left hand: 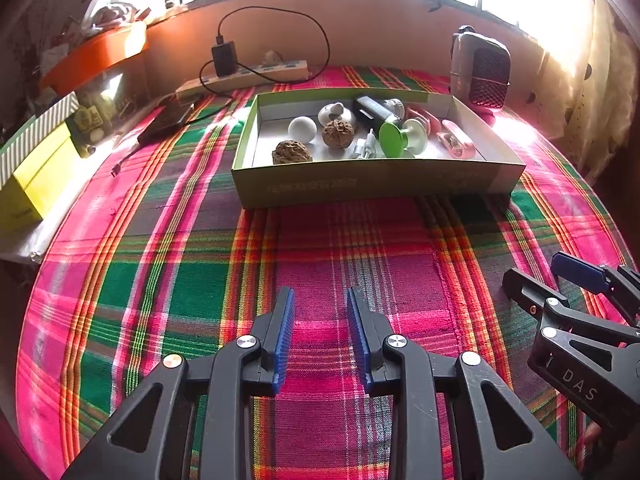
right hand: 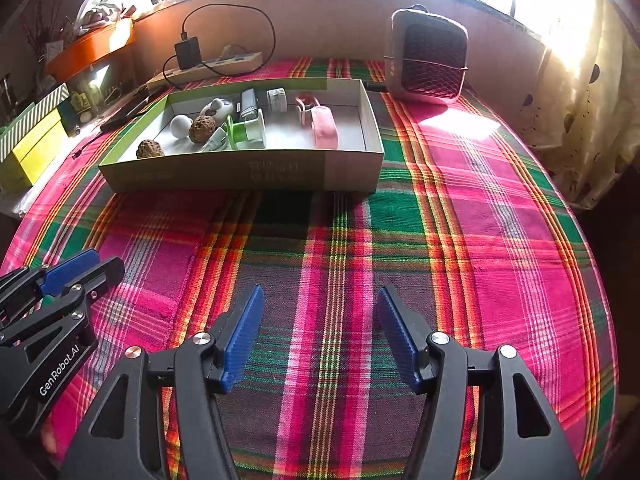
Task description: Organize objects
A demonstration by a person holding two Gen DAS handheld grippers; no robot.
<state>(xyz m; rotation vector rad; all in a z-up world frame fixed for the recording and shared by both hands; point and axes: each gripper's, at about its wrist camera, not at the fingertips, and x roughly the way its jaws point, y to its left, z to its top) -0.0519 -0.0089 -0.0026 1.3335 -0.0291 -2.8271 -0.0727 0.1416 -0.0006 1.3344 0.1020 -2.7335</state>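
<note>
A shallow green cardboard box (left hand: 360,184) (right hand: 240,176) sits on the plaid cloth at mid table. It holds two brown walnuts (left hand: 291,153), a white ball (left hand: 302,129), a green and white knob-shaped piece (left hand: 394,139), a black tube (left hand: 374,110), pink items (left hand: 458,140) (right hand: 324,128) and other small pieces. My left gripper (left hand: 320,300) hovers over bare cloth in front of the box, open with nothing between its blue pads. My right gripper (right hand: 320,300) is beside it to the right, open wider and empty too. Each gripper shows at the edge of the other's view.
A small heater (left hand: 482,70) (right hand: 428,58) stands at the back right. A power strip (left hand: 244,76) with a black charger and cable lies along the back wall. A yellow box (left hand: 36,184) and an orange tray (left hand: 96,56) sit at the left. The plaid cloth (right hand: 460,220) spreads around the box.
</note>
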